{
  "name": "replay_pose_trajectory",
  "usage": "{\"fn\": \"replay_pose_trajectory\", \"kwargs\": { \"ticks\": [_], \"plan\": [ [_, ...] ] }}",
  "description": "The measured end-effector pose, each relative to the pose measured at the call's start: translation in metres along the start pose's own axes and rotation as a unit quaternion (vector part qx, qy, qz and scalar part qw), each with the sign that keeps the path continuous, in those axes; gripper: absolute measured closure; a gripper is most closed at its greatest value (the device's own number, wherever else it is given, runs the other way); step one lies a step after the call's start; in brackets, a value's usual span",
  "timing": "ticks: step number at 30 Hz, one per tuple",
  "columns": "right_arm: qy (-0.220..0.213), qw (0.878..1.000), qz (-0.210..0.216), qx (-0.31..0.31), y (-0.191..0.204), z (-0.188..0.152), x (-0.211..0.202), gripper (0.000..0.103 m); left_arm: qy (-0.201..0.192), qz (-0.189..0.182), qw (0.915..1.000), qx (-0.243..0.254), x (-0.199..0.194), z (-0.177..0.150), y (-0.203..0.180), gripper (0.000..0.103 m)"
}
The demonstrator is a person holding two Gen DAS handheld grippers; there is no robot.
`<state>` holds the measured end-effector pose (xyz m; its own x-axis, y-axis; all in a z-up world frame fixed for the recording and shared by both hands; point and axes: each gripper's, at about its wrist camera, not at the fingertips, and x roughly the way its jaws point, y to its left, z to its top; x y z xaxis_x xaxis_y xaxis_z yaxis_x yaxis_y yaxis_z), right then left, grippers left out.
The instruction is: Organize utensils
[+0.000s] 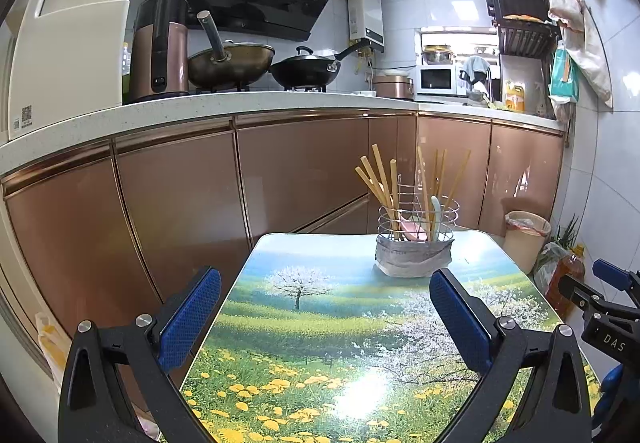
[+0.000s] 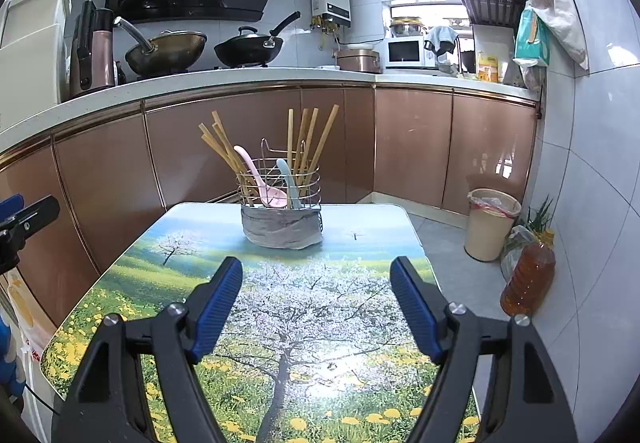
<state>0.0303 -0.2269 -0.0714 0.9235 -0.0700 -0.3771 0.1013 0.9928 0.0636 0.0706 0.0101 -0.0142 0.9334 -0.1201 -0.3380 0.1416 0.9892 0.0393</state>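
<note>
Left tool and right tool both spread wide, nothing held, hovering over near tabletop. Wire holder sits at far end with chopsticks, pink spoon and blue spoon upright inside. No loose utensils visible; sorting looks done or nearly so.

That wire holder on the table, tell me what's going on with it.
Nothing is being handled right now. The wire utensil holder stands at the far end of the table, holding wooden chopsticks, a pink spoon and a pale blue spoon. The left gripper and right gripper are both open and empty, held short of the holder.
</note>
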Motion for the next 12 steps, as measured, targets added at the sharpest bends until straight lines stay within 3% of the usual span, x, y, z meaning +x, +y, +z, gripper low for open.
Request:
{"fn": "replay_pose_trajectory", "kwargs": {
  "ticks": [12],
  "plan": [
    [-0.001, 1.000, -0.002, -0.002, -0.0003, -0.0001, 0.0003, 0.028, 0.003, 0.002, 1.0000, -0.003, 0.0034, -0.0011, 0.0014, 0.000]
  ]
}}
